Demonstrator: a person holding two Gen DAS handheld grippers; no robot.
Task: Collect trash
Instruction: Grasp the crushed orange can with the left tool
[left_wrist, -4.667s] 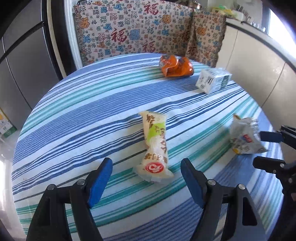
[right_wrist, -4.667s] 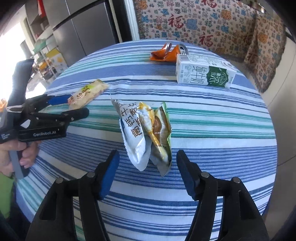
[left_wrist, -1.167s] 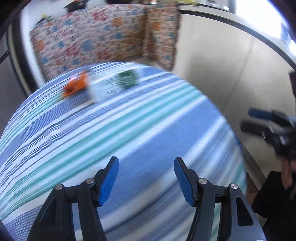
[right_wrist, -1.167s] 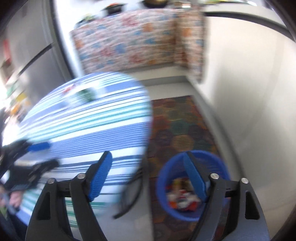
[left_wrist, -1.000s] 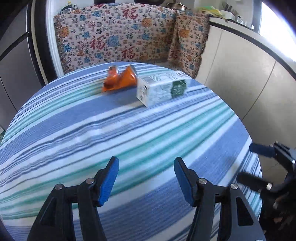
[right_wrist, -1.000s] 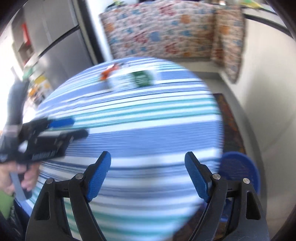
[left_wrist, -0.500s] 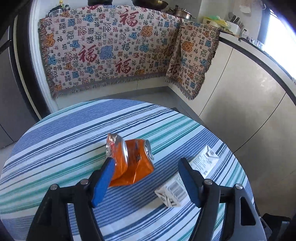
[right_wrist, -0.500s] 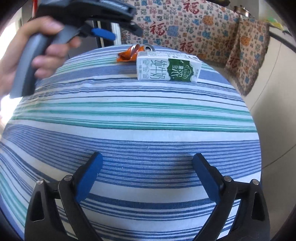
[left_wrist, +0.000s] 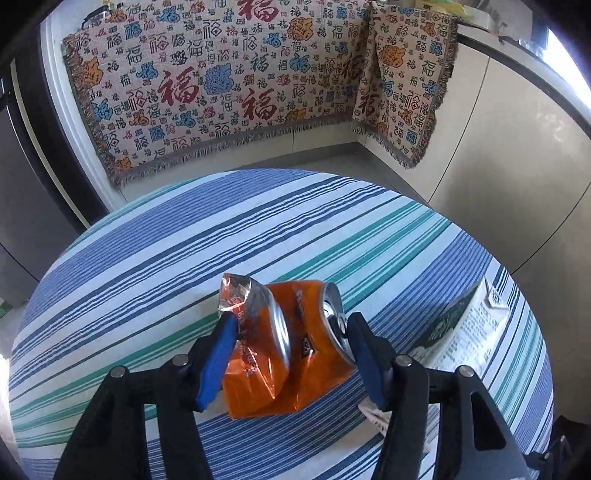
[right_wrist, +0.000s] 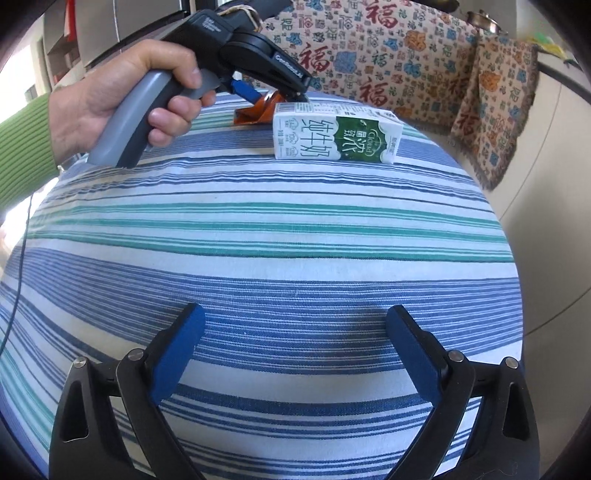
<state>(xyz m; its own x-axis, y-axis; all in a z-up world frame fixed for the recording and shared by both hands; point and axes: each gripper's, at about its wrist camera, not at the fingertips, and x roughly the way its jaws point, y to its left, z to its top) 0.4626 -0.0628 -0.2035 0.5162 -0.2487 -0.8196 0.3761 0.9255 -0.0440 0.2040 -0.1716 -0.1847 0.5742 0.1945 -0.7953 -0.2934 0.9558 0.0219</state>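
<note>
Crushed orange can between closing left claw, striped tablecloth

Home kitchen-dining corner

A round table in striped cloth, a patterned blanket hung over cabinets, a pot on the counter, fridge doors.

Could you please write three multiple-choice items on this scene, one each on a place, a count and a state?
1. Where does the milk carton lie?
A. on the striped tablecloth
B. on the floor
C. in a bin

2. How many trash items show on the table?
A. two
B. four
C. none

3. How does the right gripper stand?
A. shut on the carton
B. open and empty
C. shut on the can

Answers:
1 A, it rests on the cloth beside the crushed orange can.
2 A, only can and carton show.
3 B, only cloth lies between its wide fingers; the left gripper is closing around the can.
</note>
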